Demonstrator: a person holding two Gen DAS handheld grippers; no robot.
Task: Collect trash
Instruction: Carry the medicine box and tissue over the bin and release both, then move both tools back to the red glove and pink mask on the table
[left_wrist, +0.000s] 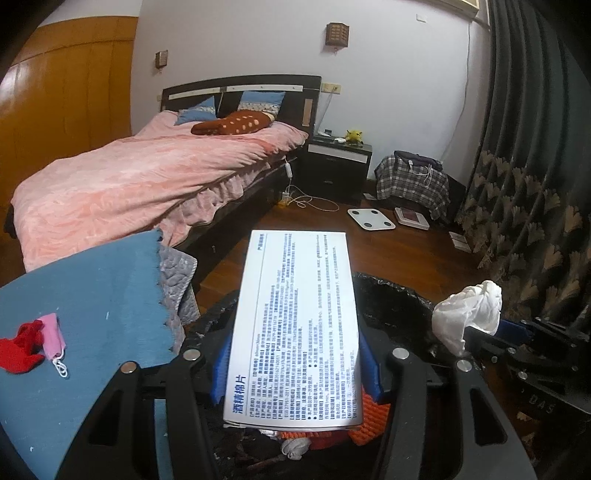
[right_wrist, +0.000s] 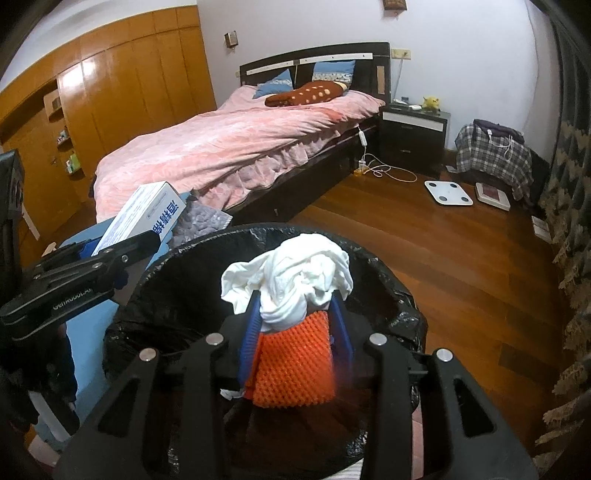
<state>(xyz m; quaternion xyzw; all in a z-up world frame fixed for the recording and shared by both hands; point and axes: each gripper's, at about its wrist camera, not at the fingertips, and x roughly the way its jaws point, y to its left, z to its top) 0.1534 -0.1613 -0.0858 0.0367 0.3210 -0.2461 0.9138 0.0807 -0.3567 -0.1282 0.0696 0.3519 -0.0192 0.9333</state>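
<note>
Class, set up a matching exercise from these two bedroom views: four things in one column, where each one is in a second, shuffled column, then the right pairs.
Things:
1. white box
2. crumpled white tissue
3. pink face mask
4. white scale

Places:
A. on the wooden floor
B. between the left claw's fingers
C. on the blue cloth
D. between the right claw's fingers, over the black-lined bin

Pairs: 1-B, 2-D, 3-C, 4-A

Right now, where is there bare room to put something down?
The wooden floor between the bed and the white scale lies bare. The blue mat is free beyond the red-and-pink bits. The bin mouth is crowded.
</note>
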